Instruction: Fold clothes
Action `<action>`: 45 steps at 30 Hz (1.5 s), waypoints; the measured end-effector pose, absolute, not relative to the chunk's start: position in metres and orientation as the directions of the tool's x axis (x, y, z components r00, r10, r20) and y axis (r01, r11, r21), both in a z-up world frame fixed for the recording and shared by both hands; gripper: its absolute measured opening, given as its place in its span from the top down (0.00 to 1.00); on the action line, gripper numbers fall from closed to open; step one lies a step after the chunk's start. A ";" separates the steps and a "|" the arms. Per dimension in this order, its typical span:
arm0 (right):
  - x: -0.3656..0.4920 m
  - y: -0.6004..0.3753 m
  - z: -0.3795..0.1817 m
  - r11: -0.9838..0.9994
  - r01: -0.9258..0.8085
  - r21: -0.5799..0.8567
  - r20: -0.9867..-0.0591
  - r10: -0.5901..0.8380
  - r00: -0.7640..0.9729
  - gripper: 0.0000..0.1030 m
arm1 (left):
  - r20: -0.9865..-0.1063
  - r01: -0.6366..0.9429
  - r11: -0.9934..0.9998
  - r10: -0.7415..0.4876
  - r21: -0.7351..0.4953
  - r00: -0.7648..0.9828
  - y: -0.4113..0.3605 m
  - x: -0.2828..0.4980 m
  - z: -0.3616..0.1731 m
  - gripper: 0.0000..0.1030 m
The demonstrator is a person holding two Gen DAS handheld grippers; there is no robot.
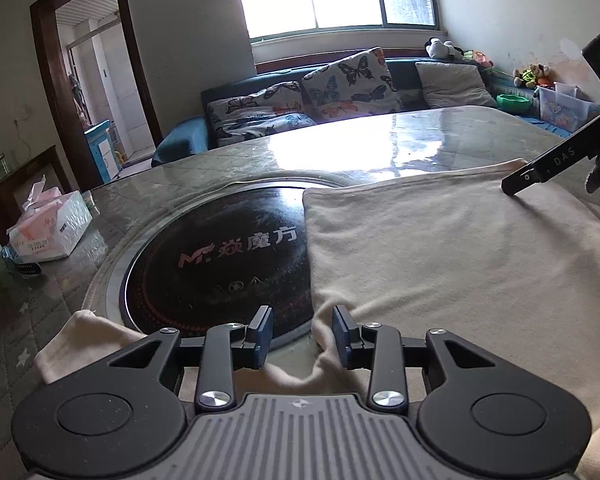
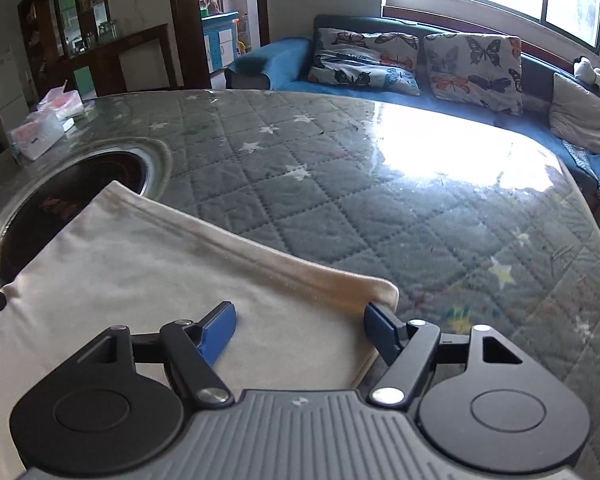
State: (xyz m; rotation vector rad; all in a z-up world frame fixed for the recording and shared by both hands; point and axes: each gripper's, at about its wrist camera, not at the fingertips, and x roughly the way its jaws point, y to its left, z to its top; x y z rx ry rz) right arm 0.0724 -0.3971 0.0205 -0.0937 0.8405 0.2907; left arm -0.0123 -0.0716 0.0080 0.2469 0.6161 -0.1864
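Observation:
A cream garment [image 1: 440,248] lies spread flat on the table, partly over the round black cooktop [image 1: 220,260]. My left gripper [image 1: 302,332] stands open at the garment's near left edge, where the cloth bunches just by the right finger; a loose cream flap [image 1: 84,340] lies to its left. In the right wrist view the same garment [image 2: 140,272] fills the lower left. My right gripper [image 2: 304,322] is open wide over its far right corner, the hemmed edge running just ahead of the fingers. Nothing is pinched. From the left wrist view, my right gripper's fingertips [image 1: 518,182] rest at the far corner.
The table [image 2: 360,200] carries a quilted star-pattern cover under glossy plastic. A tissue box [image 1: 48,228] sits at the left end. A blue sofa with butterfly cushions [image 2: 472,68] runs behind the table under the window. Bins and toys [image 1: 560,100] stand at far right.

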 end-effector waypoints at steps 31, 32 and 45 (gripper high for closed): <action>-0.045 -0.350 0.048 0.859 -0.502 -0.106 -0.733 0.273 0.623 0.20 | -0.522 0.252 0.950 -0.123 0.185 0.844 -0.081 -0.069 0.029 0.13; -0.055 -0.347 0.048 0.850 -0.515 -0.114 -0.732 0.279 0.622 0.20 | -0.520 0.268 0.944 -0.134 0.191 0.843 -0.085 -0.073 0.029 0.12; -0.141 -0.339 0.039 0.810 -0.548 -0.209 -0.696 0.271 0.665 0.13 | -0.514 0.377 0.896 -0.216 0.233 0.831 -0.125 -0.094 0.026 0.08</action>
